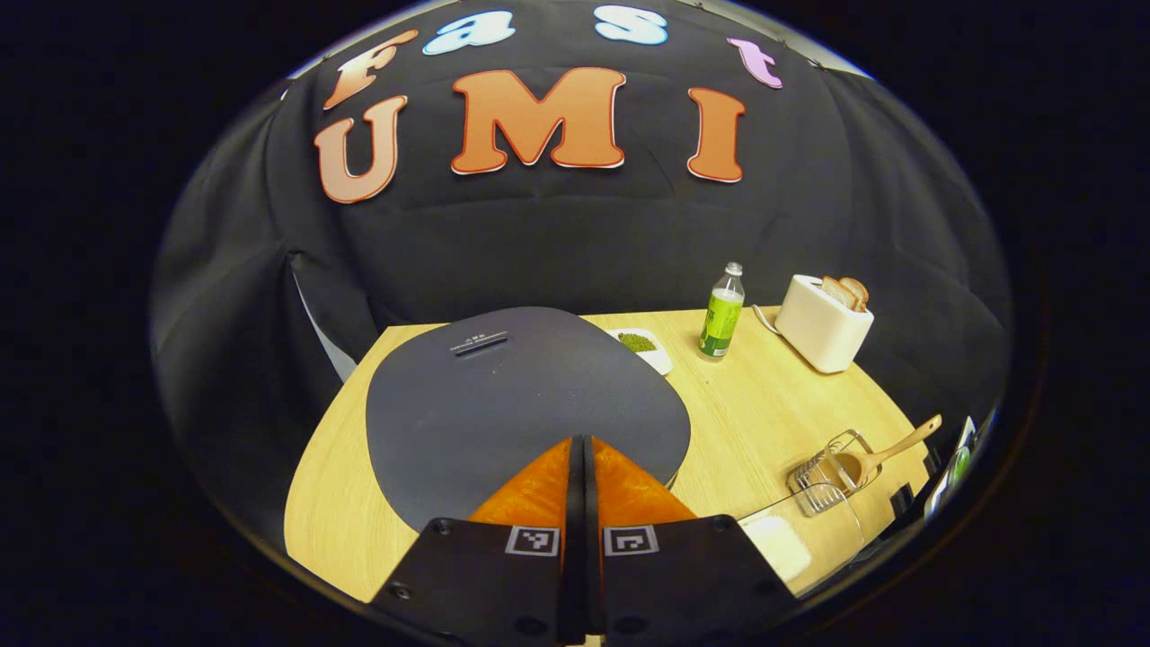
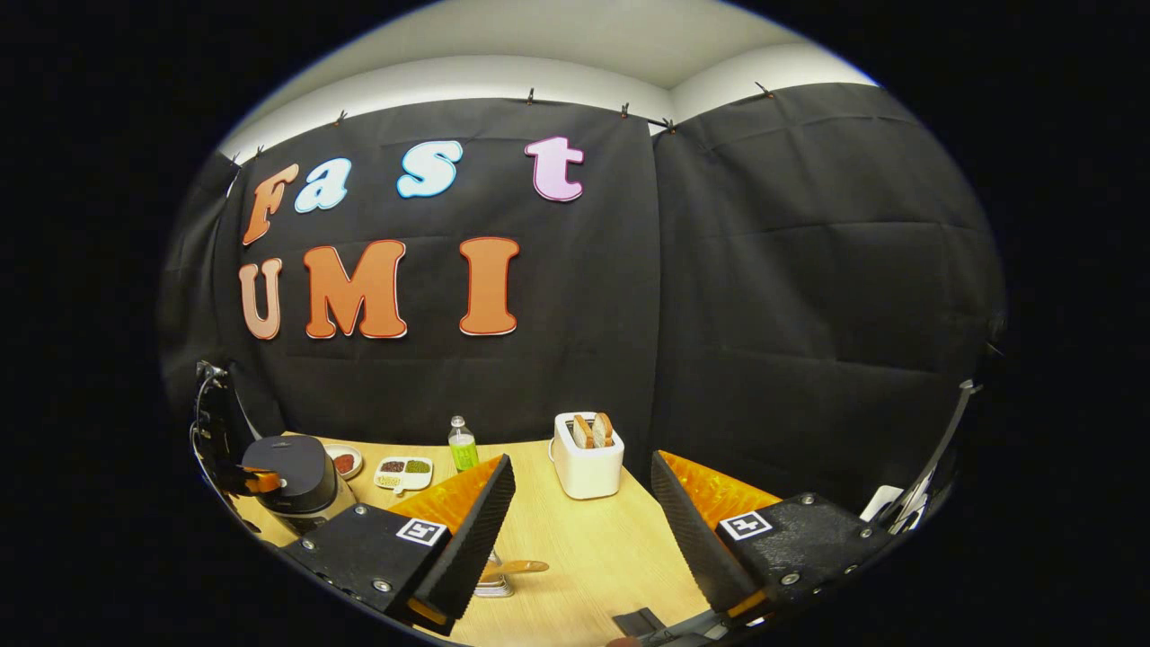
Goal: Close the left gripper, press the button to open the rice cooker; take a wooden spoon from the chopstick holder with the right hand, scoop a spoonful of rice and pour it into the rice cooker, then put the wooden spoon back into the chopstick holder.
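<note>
In the left gripper view the left gripper (image 1: 579,449) has its 2 fingers pressed together with nothing between them, tips over the near edge of the shut rice cooker (image 1: 526,404) lid, so I judge the button press is the step in hand: keep the fingers together and push straight down on the release, which is hidden beneath them. Far to this gripper's right the wooden spoon (image 1: 885,454) leans in the wire chopstick holder (image 1: 822,481). In the right gripper view the right gripper (image 2: 582,490) is spread wide, holding nothing, with the spoon handle just below its left finger.

Rice cooker (image 1: 526,404) lid shut; wooden spoon (image 1: 885,454) in chopstick holder (image 1: 831,481).
</note>
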The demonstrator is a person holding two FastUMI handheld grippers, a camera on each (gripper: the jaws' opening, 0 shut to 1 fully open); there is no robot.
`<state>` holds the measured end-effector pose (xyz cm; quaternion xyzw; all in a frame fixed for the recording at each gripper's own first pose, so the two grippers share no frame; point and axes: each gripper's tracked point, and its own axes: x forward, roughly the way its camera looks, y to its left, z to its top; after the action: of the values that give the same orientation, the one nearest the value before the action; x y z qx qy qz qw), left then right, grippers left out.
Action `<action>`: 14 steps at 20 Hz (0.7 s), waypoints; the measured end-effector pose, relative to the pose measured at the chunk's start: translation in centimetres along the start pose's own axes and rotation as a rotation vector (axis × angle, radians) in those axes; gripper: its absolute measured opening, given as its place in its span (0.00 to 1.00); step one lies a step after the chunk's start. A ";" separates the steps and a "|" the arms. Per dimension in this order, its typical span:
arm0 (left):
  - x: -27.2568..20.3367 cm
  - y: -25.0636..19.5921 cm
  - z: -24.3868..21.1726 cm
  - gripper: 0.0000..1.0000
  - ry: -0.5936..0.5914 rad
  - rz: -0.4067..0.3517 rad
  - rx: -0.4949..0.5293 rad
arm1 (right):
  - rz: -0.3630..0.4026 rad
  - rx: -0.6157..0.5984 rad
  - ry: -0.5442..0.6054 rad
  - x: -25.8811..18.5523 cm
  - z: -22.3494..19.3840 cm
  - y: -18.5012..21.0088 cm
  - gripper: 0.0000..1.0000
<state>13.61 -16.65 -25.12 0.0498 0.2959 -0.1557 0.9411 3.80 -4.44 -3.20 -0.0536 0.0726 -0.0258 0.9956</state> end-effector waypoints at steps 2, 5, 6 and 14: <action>0.2 -0.1 0.2 0.05 -0.011 0.013 -0.003 | -0.005 -0.002 0.006 -0.2 -0.3 -0.2 0.95; -0.1 -0.1 0.3 0.05 -0.020 0.034 0.046 | 0.000 -0.002 0.013 -0.5 -0.6 -0.2 0.95; -0.3 -0.2 0.6 0.05 -0.036 0.033 0.070 | 0.002 0.001 0.008 -0.5 -0.4 -0.2 0.95; -9.4 2.5 12.8 0.04 -0.330 0.104 0.038 | 0.059 0.048 -0.017 -0.3 -0.7 1.3 0.95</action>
<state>14.08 -14.16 -9.19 0.0567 0.1312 -0.1185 0.9826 3.44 -3.24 -3.93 -0.0278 0.0652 0.0023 0.9975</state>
